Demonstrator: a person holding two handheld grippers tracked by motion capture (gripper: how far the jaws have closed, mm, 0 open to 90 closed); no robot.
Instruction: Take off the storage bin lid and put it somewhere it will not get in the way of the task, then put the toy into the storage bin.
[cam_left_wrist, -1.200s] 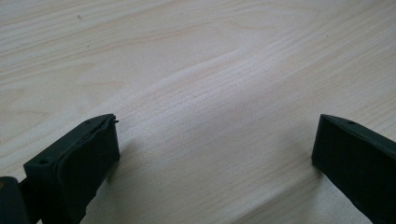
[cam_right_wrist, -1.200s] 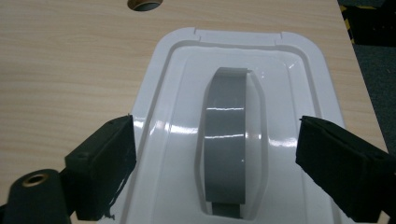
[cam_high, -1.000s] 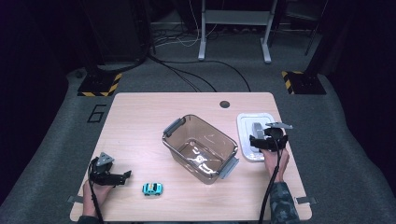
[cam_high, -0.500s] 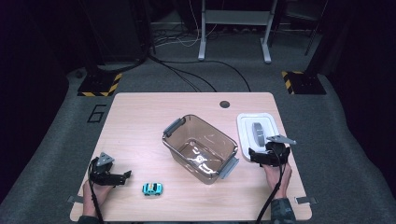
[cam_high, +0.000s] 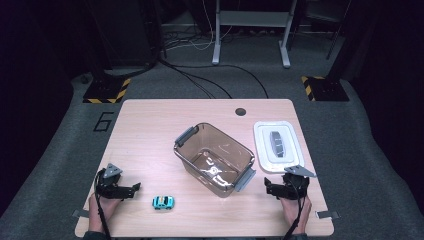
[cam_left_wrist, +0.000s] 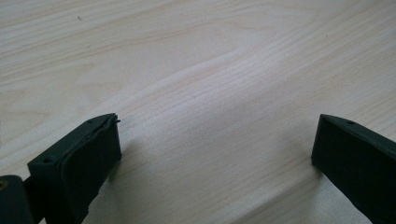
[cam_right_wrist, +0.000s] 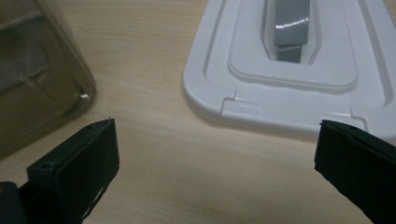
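Note:
A clear brown bin (cam_high: 215, 157) with grey latches stands open and empty at the table's middle. Its white lid (cam_high: 277, 145), with a grey handle, lies flat to the right of it. A small teal toy car (cam_high: 163, 202) rests near the front edge. My left gripper (cam_high: 134, 189) lies at the front left, open, jaws pointing toward the car; in the left gripper view (cam_left_wrist: 217, 135) there is bare wood between them. My right gripper (cam_high: 269, 189) sits front right, open and empty (cam_right_wrist: 217, 140), with the lid (cam_right_wrist: 299, 70) just ahead and the bin's corner (cam_right_wrist: 37, 70) to its left.
The wooden table (cam_high: 150, 130) has a round cable hole (cam_high: 240, 111) at its far edge. Grey carpet with cables and yellow-black striped bases surrounds it. A hand holds each gripper at the near edge.
My right gripper has drawn back from over the lid toward the table's near edge and come down low. The left gripper, car, bin and lid stay put.

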